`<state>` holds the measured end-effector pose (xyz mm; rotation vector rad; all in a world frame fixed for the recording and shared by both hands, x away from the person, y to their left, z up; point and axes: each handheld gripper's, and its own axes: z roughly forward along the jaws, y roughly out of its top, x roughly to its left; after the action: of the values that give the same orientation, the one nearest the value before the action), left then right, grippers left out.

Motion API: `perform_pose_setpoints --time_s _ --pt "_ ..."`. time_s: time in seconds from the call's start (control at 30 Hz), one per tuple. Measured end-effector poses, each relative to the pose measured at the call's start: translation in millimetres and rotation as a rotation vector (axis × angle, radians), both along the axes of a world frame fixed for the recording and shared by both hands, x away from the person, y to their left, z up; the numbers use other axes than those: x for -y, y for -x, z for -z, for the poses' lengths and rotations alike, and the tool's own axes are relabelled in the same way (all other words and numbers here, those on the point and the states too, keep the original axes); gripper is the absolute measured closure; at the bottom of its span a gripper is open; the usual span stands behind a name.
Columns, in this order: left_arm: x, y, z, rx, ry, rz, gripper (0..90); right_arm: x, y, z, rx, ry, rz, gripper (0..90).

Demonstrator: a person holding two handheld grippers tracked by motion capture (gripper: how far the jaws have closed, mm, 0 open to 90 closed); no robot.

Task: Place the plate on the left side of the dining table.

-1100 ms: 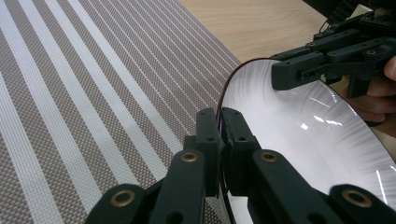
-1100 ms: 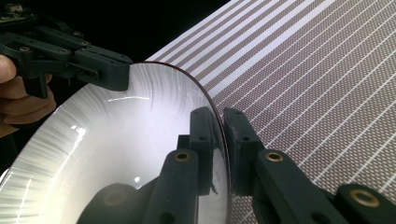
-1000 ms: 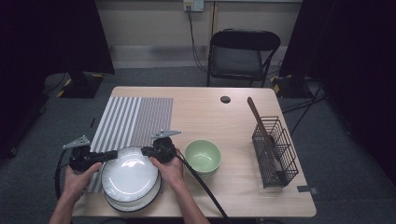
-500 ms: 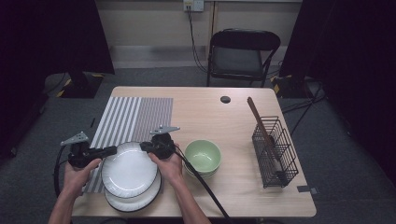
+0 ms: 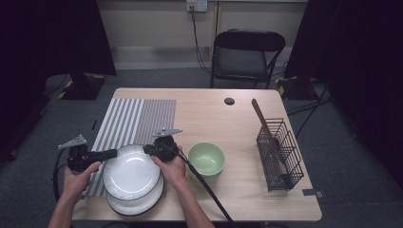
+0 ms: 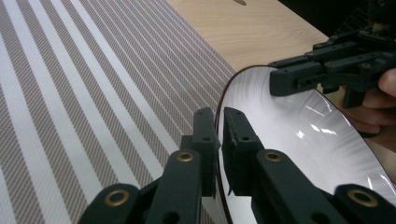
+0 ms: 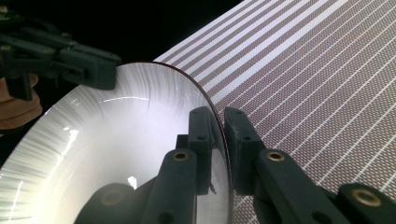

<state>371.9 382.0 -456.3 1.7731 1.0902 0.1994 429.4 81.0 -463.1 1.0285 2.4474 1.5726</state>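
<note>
You have the round white ribbed plate (image 5: 131, 172) pinched by opposite rims, left gripper (image 6: 219, 135) and right gripper (image 7: 219, 135) both clamped narrow, just above the second plate (image 5: 138, 203) near the striped placemat (image 5: 128, 121); uneven lifting could tilt it and let it slip.

Top plate (image 5: 131, 172) sits over a second plate (image 5: 138, 203) at the table's (image 5: 237, 209) near left edge, partly over the placemat's (image 5: 135, 118) near end. Left tool (image 5: 108, 154) on the top plate's left rim, right tool (image 5: 148, 149) on its far right rim. Stacked bowls (image 5: 206, 159) just right of the plates. Wire basket (image 5: 279, 154) at the right edge, wooden utensil (image 5: 264, 126) standing in it. Folding chair (image 5: 247, 54) behind the table.
</note>
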Motion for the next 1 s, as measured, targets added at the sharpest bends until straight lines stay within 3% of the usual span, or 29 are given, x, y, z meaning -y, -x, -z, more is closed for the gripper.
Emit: perform_pose_setpoints --time_s 0.1,0.27,0.37,0.57,0.93,1.0 --pt "-3.5 5.2 6.1 0.000 0.024 0.016 76.9 0.1 0.0 0.2 -0.005 -0.003 0.002 82.3" --pt "5.0 3.8 3.2 0.003 -0.036 0.011 83.3 0.4 0.4 0.5 -0.006 -0.006 0.004 82.5" --pt "3.5 1.7 0.8 0.006 -0.014 0.001 86.1 0.7 1.0 -0.3 0.000 -0.002 0.001 82.5" --pt "4.9 -3.3 -3.0 0.008 -0.017 -0.029 86.3 -0.3 -1.0 -3.0 0.009 -0.012 0.013 83.0" --pt "4.5 -21.7 -6.1 -0.007 -0.021 -0.022 86.0 -0.6 -10.9 -5.4 0.005 -0.013 0.041 83.4" --pt "3.6 -26.7 -6.0 -0.011 -0.003 -0.020 85.8 -0.3 -13.3 -5.8 0.002 -0.011 0.047 83.4"
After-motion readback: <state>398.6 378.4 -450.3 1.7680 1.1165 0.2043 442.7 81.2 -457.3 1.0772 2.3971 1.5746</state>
